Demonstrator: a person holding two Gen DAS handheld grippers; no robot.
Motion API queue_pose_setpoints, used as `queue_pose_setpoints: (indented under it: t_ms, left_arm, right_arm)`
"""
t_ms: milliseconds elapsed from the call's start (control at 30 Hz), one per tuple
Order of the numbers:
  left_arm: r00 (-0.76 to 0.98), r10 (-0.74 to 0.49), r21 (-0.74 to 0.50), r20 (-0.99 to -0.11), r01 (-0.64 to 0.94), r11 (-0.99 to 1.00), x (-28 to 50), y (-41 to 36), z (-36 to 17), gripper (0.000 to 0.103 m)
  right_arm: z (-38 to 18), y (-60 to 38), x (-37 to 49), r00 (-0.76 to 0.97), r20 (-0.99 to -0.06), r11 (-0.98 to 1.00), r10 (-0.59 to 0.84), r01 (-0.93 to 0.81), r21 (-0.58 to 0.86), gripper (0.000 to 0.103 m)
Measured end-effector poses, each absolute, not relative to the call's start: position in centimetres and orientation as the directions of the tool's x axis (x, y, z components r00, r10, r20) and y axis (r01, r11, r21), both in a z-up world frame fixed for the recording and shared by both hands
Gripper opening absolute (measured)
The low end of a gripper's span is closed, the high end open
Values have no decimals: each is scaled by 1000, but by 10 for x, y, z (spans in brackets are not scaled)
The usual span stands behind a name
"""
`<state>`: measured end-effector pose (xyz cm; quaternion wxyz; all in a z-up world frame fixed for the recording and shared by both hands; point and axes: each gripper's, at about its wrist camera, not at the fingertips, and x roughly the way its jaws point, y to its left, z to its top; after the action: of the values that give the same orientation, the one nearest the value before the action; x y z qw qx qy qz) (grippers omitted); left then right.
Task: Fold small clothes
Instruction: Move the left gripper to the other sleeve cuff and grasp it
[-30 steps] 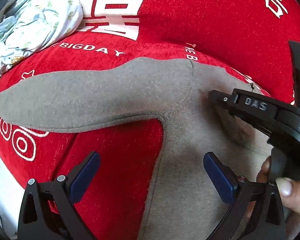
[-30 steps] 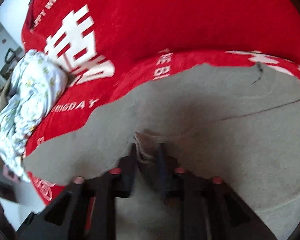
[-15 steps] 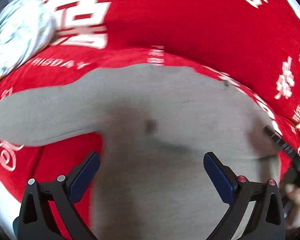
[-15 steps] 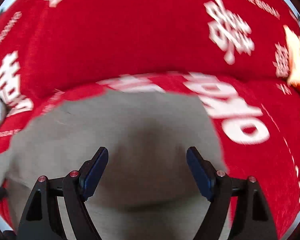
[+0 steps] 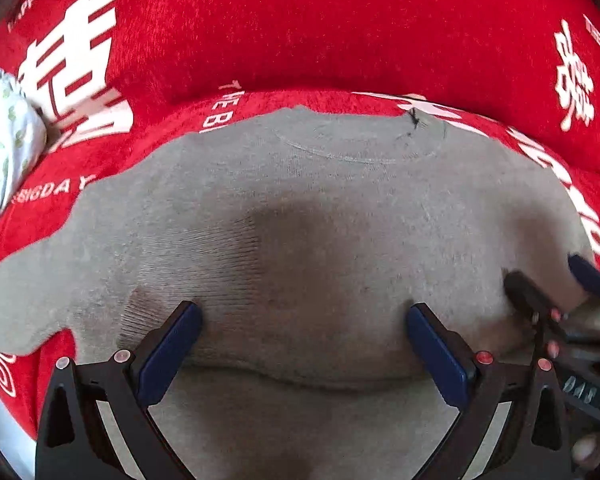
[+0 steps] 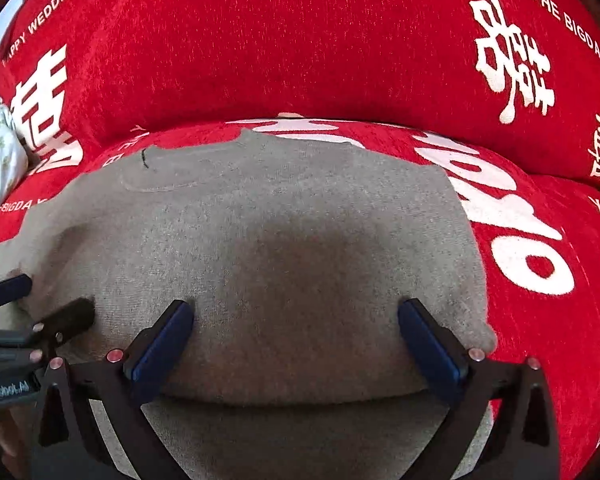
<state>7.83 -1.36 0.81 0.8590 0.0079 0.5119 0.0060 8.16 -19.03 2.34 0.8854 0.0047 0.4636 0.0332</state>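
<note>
A grey sweater (image 5: 340,240) lies flat on the red sofa (image 5: 340,32). The left gripper (image 5: 302,344) is wide open, empty; the right gripper (image 6: 296,336) is opening, empty, above it.

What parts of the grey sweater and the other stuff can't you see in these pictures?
- Grey sweater: bottom hem, cut off by the lower edge and hidden by the left gripper, left wrist view.
- Its left sleeve end: cut off at the edge, right wrist view.
- Floral cloth: mostly cut off at the left edge, both views.
</note>
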Motion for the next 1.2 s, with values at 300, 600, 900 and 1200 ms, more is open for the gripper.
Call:
queue_pose_setpoints:
  t_ms: [300,600,900,1200]
  left_arm:
    - [470,42,5,-882,-79,997,39,22,11,103]
    - [433,194,-33,-881,-463,886,11,172,20,103]
    - [398,232,-178,-888,-761,624,-42,347,11,103]
    - [551,152,-448,-821,-785,428,-81,476,-8,103]
  right_arm:
    - [25,-191,74,577,-815,998,56,-54,31,103]
    - [24,-190,73,582,-812,999,45,-50,20,103]
    - [24,-189,73,584,-811,999,35,-48,9,103]
    - [23,-187,73,586,-810,999,21,-44,-7,103]
